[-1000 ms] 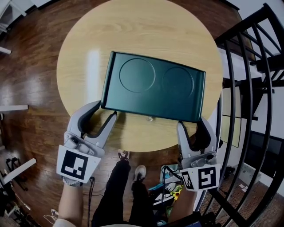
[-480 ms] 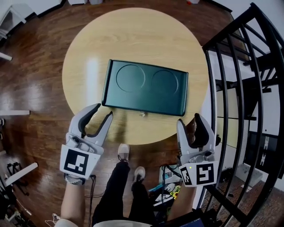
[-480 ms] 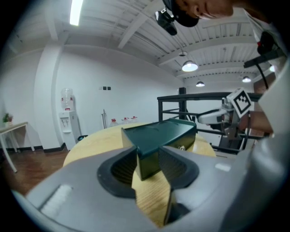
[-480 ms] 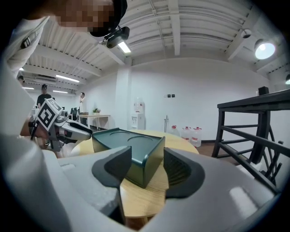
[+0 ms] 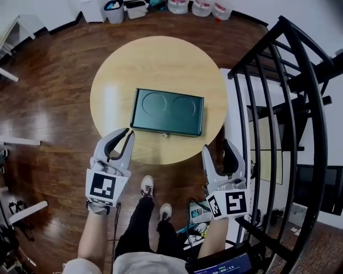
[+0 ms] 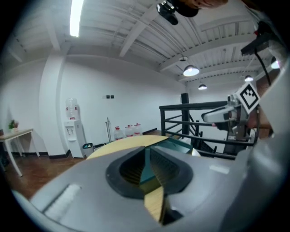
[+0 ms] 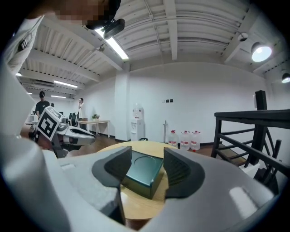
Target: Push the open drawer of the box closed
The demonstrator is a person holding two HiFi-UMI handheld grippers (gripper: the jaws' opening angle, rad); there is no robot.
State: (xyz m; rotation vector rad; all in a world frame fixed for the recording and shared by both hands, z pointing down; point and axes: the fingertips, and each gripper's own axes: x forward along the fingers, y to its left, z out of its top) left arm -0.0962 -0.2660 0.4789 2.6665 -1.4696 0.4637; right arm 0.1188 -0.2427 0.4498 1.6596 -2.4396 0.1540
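A dark green box (image 5: pixel 167 111) lies on the round wooden table (image 5: pixel 155 59), and its drawer front with a small knob (image 5: pixel 165 135) sits flush with the box. My left gripper (image 5: pixel 124 135) hovers at the table's near left edge, apart from the box. Its jaws are closing, the tips almost together, with nothing between them; the left gripper view (image 6: pixel 147 149) shows only a thin slit. My right gripper (image 5: pixel 218 149) stands open and empty off the table's near right edge. In the right gripper view the box (image 7: pixel 142 174) shows between the spread jaws (image 7: pixel 147 156).
A black metal railing (image 5: pixel 278 107) runs close along the right. Water bottles (image 5: pixel 203 6) and bins (image 5: pixel 120 9) stand by the far wall. The person's legs and shoes (image 5: pixel 153 187) are below the table edge. Dark wood floor surrounds the table.
Both grippers have drawn back from the box's front corners toward the person. The view has pulled away, so the box looks smaller. The left jaws have gone from wide apart to nearly together.
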